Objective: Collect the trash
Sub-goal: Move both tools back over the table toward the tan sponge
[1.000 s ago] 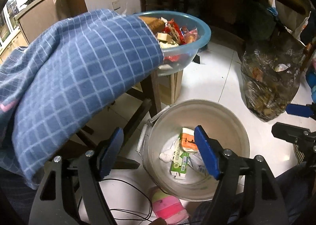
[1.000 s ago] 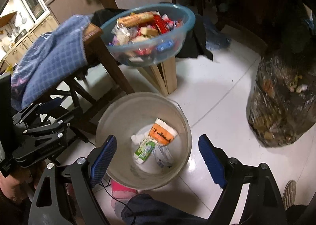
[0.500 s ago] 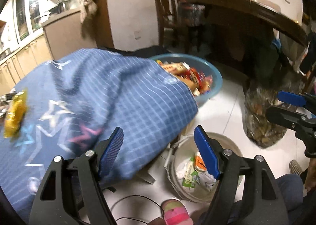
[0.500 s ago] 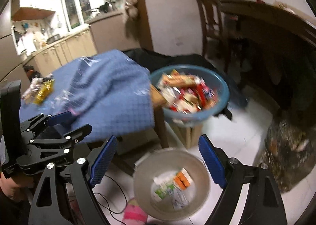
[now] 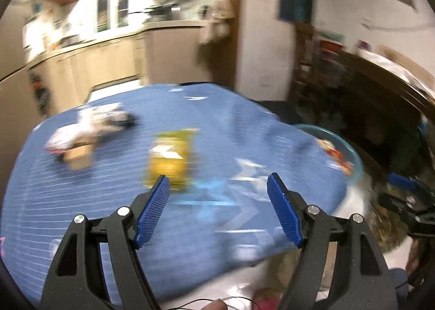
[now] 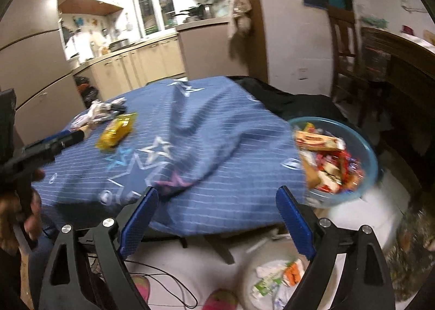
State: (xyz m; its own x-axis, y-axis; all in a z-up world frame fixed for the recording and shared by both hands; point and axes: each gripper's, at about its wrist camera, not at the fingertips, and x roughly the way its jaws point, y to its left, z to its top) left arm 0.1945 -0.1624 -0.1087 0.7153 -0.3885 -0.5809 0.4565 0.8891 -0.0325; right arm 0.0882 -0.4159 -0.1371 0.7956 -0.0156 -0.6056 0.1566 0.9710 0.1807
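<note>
A yellow wrapper [image 5: 170, 161] lies on the blue cloth-covered table [image 5: 244, 133]; it also shows in the right wrist view [image 6: 117, 133]. White crumpled trash and a small brown box [image 5: 78, 157] lie farther left. My left gripper [image 5: 217, 209] is open and empty, just short of the yellow wrapper. My right gripper [image 6: 217, 223] is open and empty over the table's near edge. The grey trash bucket [image 6: 274, 282] with wrappers in it stands on the floor below.
A teal bowl [image 6: 353, 193] full of snack packets sits at the table's right edge. A full clear bag [image 6: 407, 261] stands on the floor at right. Kitchen cabinets [image 6: 141, 65] are behind, dark wooden chairs [image 6: 345, 46] at right.
Both grippers have risen from over the bucket to table height and now face the tabletop. The left view has swung onto the yellow wrapper. Both stay open.
</note>
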